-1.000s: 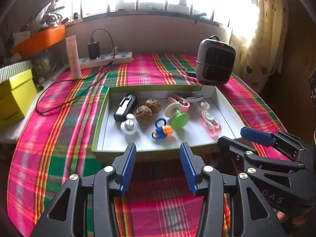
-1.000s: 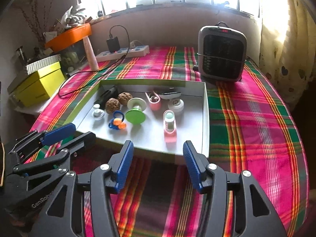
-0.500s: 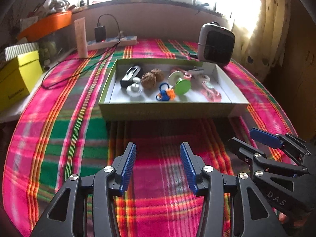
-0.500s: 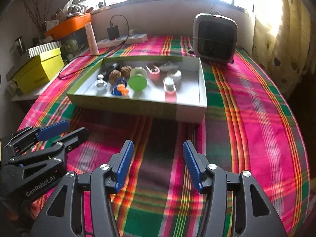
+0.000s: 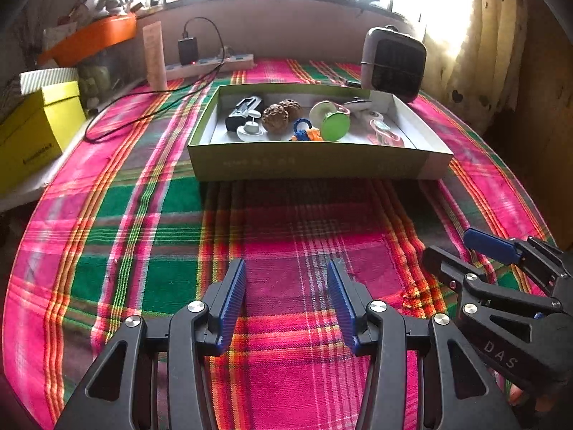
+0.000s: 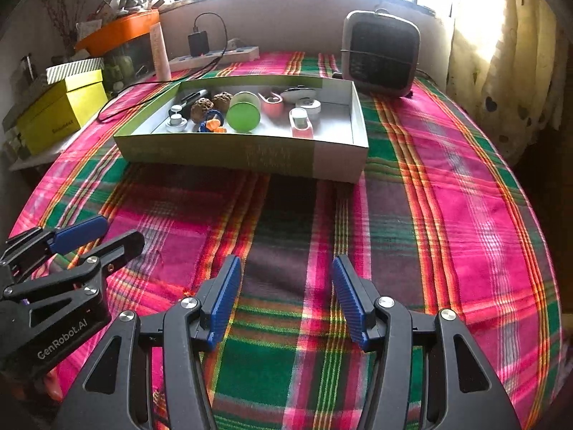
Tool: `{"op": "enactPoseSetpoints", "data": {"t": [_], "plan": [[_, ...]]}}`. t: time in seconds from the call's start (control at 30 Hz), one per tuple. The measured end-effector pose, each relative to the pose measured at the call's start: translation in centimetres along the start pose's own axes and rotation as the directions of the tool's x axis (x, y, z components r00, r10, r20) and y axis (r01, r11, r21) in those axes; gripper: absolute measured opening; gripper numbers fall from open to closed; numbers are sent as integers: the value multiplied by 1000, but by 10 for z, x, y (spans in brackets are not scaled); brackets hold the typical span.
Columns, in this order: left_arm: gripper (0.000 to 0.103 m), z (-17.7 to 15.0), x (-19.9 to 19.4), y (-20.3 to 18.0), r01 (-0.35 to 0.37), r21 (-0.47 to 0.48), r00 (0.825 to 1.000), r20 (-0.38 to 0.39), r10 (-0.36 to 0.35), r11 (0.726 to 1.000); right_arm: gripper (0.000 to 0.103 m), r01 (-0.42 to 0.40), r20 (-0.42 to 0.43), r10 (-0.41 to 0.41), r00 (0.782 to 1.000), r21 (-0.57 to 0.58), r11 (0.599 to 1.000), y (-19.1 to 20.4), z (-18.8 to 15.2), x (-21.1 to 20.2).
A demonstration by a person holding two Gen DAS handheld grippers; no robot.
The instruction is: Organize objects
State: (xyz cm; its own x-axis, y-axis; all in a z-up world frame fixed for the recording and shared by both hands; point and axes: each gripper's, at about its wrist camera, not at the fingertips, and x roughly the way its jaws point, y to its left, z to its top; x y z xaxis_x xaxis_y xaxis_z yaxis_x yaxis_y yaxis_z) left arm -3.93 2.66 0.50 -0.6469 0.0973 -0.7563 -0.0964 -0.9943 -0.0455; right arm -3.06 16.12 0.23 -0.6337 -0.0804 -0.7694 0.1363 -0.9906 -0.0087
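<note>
While both cameras look across the plaid tablecloth point(image 5: 286, 222), the shallow green-walled box point(image 5: 308, 161) serves as the landmark, standing well beyond both grippers, toward the window. The left gripper point(image 5: 286, 301) hovers over bare cloth on the near side of the box, its blue pads spread with nothing between them. The right gripper point(image 6: 286, 297) sits beside it, also short of the box; its jaws are opening, and only cloth shows in the gap.

Inside the box lie two brown walnuts point(image 5: 275, 119), side by side, a black clip-like item point(image 5: 241, 113) at their left whose make is hard to tell, a white knobbed piece point(image 5: 250, 128) in front of that, a blue-and-orange trinket point(image 5: 305, 134), a green-ended spool point(image 5: 331, 123) on its side, and pink pieces point(image 6: 301, 123) toward the right end. The box's near wall cuts off the lower parts of several of these, and the small white things at the back-right are too small to name.

Behind the box's right corner stands a small heater point(image 6: 381, 57); behind its left corner, a power strip point(image 5: 211, 66) with a black charger plugged in. Left of the box, off the cloth, sits a yellow carton point(image 5: 34, 132), partly cropped by the frame edge. Window glare washes out everything above the sill.
</note>
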Motion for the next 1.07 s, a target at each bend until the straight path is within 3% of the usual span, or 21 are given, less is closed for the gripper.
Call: {"op": "enactPoseSetpoints", "data": {"t": [0.27, 1.07], "plan": [[52, -2, 0, -1, 7, -12, 1000, 20, -6, 1000, 58, 8, 12, -8, 1000, 10, 1000, 0, -2, 0], [52, -2, 0, -2, -6, 0, 1000, 24, 6, 1000, 58, 7, 14, -8, 1000, 11, 1000, 0, -2, 0]]}}
